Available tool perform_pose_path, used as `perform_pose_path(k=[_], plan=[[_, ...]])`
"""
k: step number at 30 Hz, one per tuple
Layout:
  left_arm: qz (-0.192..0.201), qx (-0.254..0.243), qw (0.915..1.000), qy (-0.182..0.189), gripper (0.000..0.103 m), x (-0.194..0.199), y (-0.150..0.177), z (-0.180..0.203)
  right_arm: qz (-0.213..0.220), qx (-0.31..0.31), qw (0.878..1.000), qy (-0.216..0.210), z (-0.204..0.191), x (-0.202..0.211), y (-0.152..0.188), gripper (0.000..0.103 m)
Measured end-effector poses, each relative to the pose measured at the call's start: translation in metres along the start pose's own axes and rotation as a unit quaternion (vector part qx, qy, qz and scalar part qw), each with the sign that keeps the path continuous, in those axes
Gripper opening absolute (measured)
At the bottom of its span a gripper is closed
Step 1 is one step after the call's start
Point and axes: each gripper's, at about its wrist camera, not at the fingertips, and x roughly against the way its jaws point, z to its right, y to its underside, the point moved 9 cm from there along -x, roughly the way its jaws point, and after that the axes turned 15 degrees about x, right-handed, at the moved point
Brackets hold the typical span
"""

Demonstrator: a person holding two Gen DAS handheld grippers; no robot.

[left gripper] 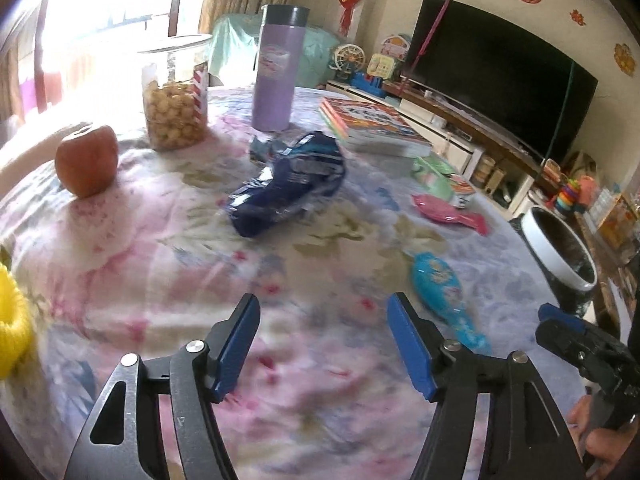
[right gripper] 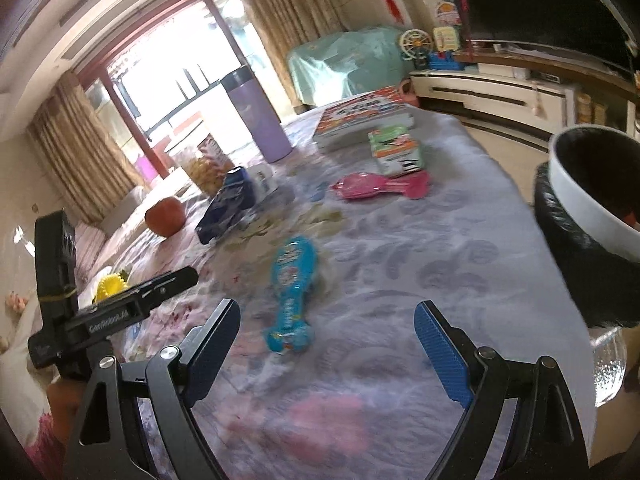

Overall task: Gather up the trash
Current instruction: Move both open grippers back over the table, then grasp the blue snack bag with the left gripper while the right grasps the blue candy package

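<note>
A crumpled dark blue snack bag point(left gripper: 288, 184) point(right gripper: 228, 208) lies mid-table. A light blue wrapper point(left gripper: 444, 296) point(right gripper: 290, 296) lies nearer, a pink wrapper point(left gripper: 448, 210) point(right gripper: 380, 186) farther right, and a small green carton point(left gripper: 436, 178) point(right gripper: 396, 152) by the books. My left gripper point(left gripper: 322, 344) hovers open over bare cloth, the light blue wrapper just right of its right finger. My right gripper point(right gripper: 326, 350) is open too, with the light blue wrapper ahead of its left finger. Beyond the table's right edge stands a white-rimmed bin with a black liner point(left gripper: 560, 248) point(right gripper: 588, 208).
On the flowered tablecloth point(left gripper: 160, 260) stand an apple point(left gripper: 86, 160), a clear jar of snacks point(left gripper: 176, 96), a purple flask point(left gripper: 276, 72), stacked books point(left gripper: 372, 124) and a yellow ring toy point(left gripper: 10, 320). A TV point(left gripper: 500, 72) on a low cabinet lines the right wall.
</note>
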Motion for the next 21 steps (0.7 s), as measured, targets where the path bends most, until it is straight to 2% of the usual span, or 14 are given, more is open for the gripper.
perform_pose_path(k=[6,15,18,19,21], plan=[[0.008,-0.025,0.9996,-0.012,0.074,-0.018,-0.026,-0.01,-0.02,0.026,0.999,0.003,-0.019,-0.022,-0.003,0.09],[0.001,-0.044,0.9989,-0.015,0.075,-0.07,-0.062,-0.018,-0.052,0.044,0.998,0.015,-0.029,-0.053,-0.005,0.088],[-0.001,-0.055,0.9983,-0.016,0.075,-0.09,-0.068,-0.016,-0.074,0.052,0.996,0.02,-0.032,-0.067,-0.002,0.08],[-0.004,-0.057,0.9982,-0.017,0.072,-0.095,-0.067,-0.016,-0.079,0.055,0.995,0.023,-0.033,-0.07,0.0,0.076],[-0.019,-0.059,0.9979,-0.02,0.055,-0.108,-0.066,-0.016,-0.081,0.067,0.994,0.034,-0.035,-0.072,0.0,0.074]])
